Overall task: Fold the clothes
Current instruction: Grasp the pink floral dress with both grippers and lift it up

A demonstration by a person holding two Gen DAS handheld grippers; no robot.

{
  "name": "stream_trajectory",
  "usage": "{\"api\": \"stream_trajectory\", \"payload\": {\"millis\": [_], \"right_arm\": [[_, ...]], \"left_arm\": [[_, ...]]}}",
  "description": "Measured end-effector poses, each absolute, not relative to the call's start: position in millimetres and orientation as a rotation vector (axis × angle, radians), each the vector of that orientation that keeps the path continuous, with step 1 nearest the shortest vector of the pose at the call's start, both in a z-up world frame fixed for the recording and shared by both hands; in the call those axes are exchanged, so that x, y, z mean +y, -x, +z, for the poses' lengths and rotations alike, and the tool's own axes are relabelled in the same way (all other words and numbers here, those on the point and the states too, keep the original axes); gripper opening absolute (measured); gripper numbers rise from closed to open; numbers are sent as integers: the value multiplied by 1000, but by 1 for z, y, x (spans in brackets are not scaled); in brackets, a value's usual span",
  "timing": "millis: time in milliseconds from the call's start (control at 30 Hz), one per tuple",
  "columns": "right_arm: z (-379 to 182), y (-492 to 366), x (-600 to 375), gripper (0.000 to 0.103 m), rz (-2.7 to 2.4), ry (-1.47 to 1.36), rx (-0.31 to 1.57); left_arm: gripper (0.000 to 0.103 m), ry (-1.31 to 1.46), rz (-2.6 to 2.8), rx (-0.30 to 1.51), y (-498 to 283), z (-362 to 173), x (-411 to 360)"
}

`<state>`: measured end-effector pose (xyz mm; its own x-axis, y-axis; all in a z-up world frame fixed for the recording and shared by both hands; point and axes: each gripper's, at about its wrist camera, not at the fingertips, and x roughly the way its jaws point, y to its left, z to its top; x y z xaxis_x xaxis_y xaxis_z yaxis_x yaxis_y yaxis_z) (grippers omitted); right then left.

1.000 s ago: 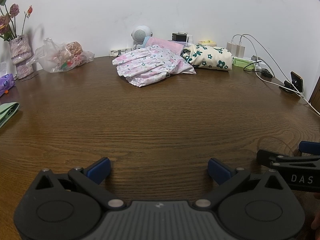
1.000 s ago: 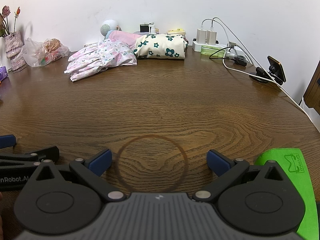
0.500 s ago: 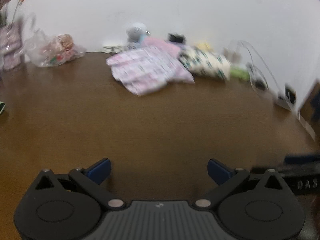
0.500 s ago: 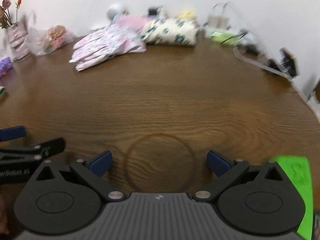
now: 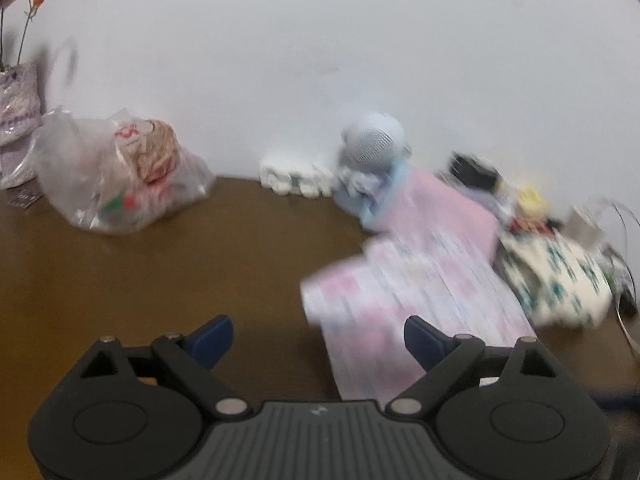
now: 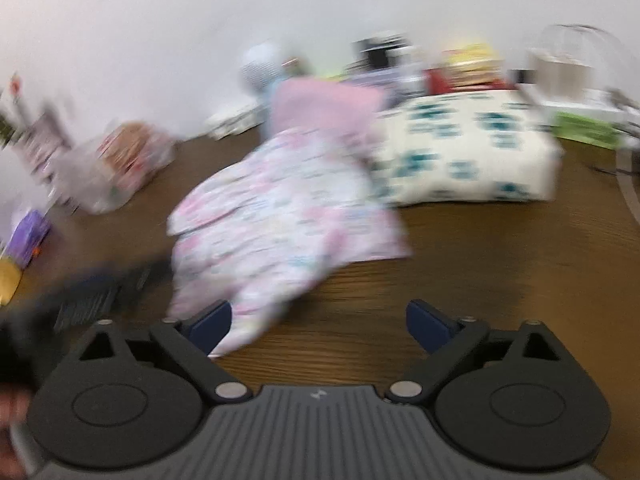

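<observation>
Left wrist view: left gripper, jaws closing yet wide apart and empty, overlaps the pink floral garment near the bench back edge. Right gripper likewise closing, empty.

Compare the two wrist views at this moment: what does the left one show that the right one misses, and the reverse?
Only the left wrist view shows the vase with its red flower stem against the wall.

Only the right wrist view shows the green box, a purple item at the table's left edge, and the blurred left tool.

Both show the pink patterned garment, the cream cloth with teal flowers, the plastic bag and the brown table. Each tool's jaws are closing, nothing gripped.
</observation>
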<state>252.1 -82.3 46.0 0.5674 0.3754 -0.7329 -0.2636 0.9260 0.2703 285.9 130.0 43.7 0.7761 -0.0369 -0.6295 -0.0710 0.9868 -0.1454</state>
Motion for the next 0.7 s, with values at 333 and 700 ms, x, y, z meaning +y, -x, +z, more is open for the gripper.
{"api": "stream_trajectory", "payload": {"millis": [333,700], "right_arm": [[19,-268,-33,38,336,-37,837],[131,-189,-94,3,499,-28,590]], "left_arm": [[12,323,-78,849,-343,14,140],[1,517,-250,626,-236,107,143]]}}
